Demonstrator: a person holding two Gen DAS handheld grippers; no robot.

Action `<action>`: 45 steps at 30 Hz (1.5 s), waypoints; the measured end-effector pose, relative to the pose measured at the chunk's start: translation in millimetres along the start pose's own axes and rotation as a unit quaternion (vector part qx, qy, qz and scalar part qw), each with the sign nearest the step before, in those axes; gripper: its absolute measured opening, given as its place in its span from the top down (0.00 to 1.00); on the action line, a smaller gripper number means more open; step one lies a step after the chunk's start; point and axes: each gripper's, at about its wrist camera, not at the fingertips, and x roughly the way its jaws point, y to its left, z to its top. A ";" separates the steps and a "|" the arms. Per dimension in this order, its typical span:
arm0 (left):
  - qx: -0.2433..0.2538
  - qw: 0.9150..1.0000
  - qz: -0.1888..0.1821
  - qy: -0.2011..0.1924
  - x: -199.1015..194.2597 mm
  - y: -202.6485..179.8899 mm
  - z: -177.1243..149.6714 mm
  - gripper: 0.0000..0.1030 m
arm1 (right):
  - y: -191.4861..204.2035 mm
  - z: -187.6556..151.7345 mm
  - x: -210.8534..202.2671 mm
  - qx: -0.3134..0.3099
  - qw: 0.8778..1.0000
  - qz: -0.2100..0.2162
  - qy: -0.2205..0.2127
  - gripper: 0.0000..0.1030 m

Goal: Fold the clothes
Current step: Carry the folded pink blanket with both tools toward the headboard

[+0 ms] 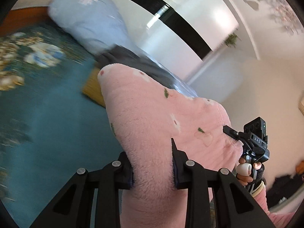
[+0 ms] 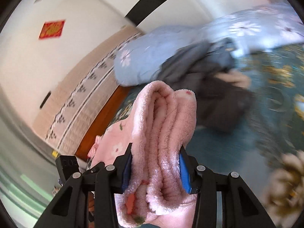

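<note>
A pink fleece garment [image 1: 152,114] with small flower and leaf prints is held up above the bed by both grippers. My left gripper [image 1: 153,163] is shut on a thick fold of it. My right gripper [image 2: 154,163] is shut on several bunched layers of the same garment [image 2: 163,125]. In the left wrist view the right gripper [image 1: 230,131] shows at the right, pinching the garment's far edge, with the person's hand under it. The garment's lower part hangs out of sight.
The bed has a teal floral cover [image 1: 47,114]. A light blue floral duvet [image 1: 87,19] lies at its head beside dark grey clothes [image 2: 218,87]. A yellow-tan item [image 1: 93,89] lies on the bed. A wooden bed edge [image 2: 102,125] and white walls surround.
</note>
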 end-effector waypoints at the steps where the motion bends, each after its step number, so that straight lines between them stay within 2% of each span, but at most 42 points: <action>1: -0.005 1.000 0.012 -0.007 -8.3 13.5 7.2 0.70 | 9.8 4.2 23.5 -0.004 1.000 0.011 0.012 0.56; 6: -0.034 0.996 0.075 -0.038 -56.4 83.5 39.9 0.70 | 56.0 20.8 135.2 -0.023 0.995 0.061 0.072 0.56; 12: -0.066 0.984 0.148 -0.072 -113.4 157.6 67.1 0.70 | 114.5 31.2 261.3 -0.046 0.984 0.102 0.137 0.56; 17: -0.088 0.974 0.188 -0.089 -138.0 204.0 87.5 0.70 | 152.2 47.4 336.1 -0.046 0.980 0.114 0.159 0.56; 21: -0.086 0.967 0.218 -0.099 -149.5 230.4 101.3 0.70 | 176.6 58.3 389.2 -0.044 0.978 0.114 0.166 0.56; 27: -0.101 0.960 0.231 -0.119 -148.0 260.3 113.3 0.70 | 193.8 68.8 444.8 -0.066 0.977 0.103 0.176 0.56; 35: -0.170 0.952 0.226 -0.117 -123.2 318.7 105.3 0.70 | 170.3 60.8 505.1 -0.055 0.978 0.060 0.193 0.56; 39: -0.223 0.949 0.193 -0.110 -124.3 343.5 95.8 0.69 | 147.3 51.7 520.7 -0.040 0.977 0.041 0.207 0.56; 45: -0.235 0.945 0.209 -0.087 -126.5 339.3 96.4 0.63 | 147.2 53.5 518.8 -0.044 0.977 0.033 0.207 0.53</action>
